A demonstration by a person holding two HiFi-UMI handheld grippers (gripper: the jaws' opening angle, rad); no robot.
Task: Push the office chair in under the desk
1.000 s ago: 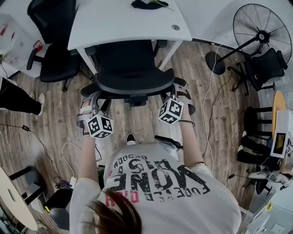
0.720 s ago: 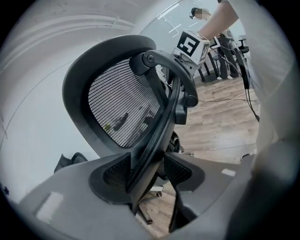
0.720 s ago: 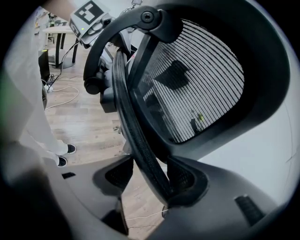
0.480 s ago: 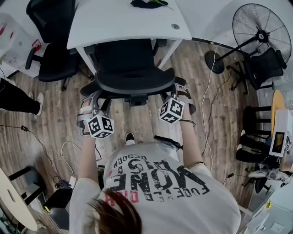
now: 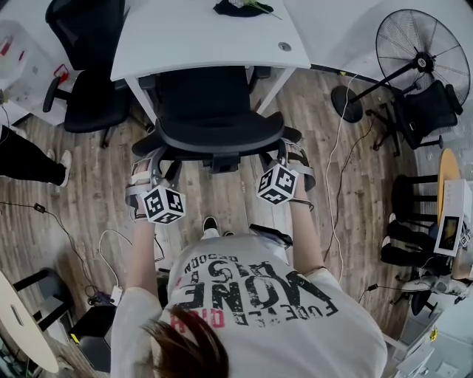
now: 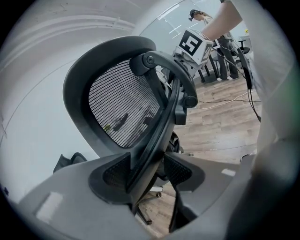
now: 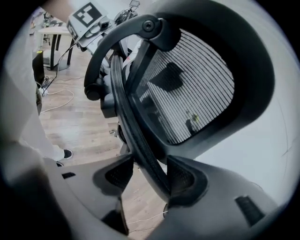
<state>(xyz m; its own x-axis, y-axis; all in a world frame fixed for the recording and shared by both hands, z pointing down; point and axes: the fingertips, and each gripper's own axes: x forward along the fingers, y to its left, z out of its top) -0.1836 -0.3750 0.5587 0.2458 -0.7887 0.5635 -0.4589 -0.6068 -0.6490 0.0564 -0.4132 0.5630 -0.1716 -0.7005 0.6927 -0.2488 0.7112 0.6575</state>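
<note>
The black mesh office chair (image 5: 211, 111) stands with its seat under the white desk (image 5: 199, 37) and its backrest towards me. My left gripper (image 5: 148, 166) holds the backrest's left edge and my right gripper (image 5: 292, 153) its right edge. In the left gripper view the curved black back frame (image 6: 159, 126) runs between the jaws of the left gripper (image 6: 149, 171), against the left pad. In the right gripper view the same frame (image 7: 136, 136) passes between the jaws of the right gripper (image 7: 150, 176), against the right pad. Both look shut on it.
A second black chair (image 5: 89, 96) stands left of the desk, with a person's legs (image 5: 29, 159) further left. A standing fan (image 5: 421, 52) and more black chairs (image 5: 425, 111) are at the right. Cables (image 5: 336, 170) trail over the wooden floor. A dark item (image 5: 240, 7) lies on the desk.
Hardly anything: both grippers stay on the backrest, and the chair keeps its place against the desk, with only a slight shift of the view.
</note>
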